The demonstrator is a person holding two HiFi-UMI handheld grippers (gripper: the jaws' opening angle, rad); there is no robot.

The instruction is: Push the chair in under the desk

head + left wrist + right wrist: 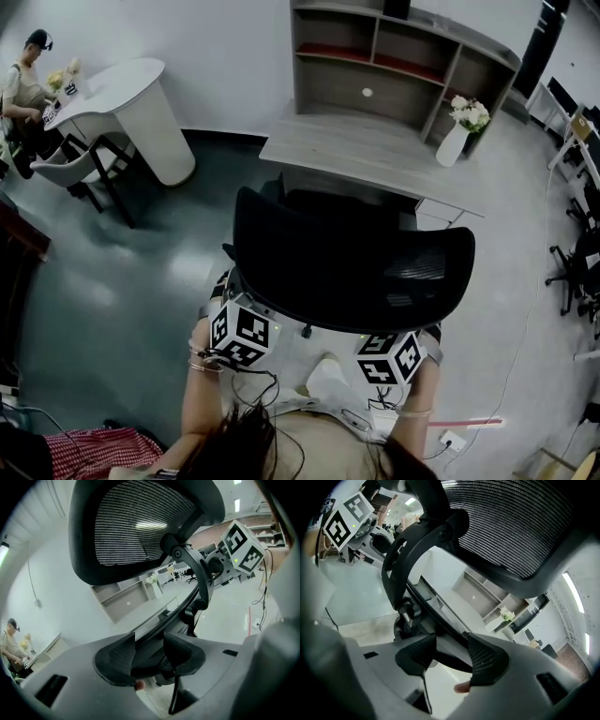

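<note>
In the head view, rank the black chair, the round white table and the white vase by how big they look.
Largest to smallest:
black chair (nearest the camera)
round white table
white vase

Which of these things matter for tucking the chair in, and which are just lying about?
Job: chair, desk, left claw, right claw, both gripping the chair's back frame.
Lying about: shelf unit, flower vase, round white table, seated person.
</note>
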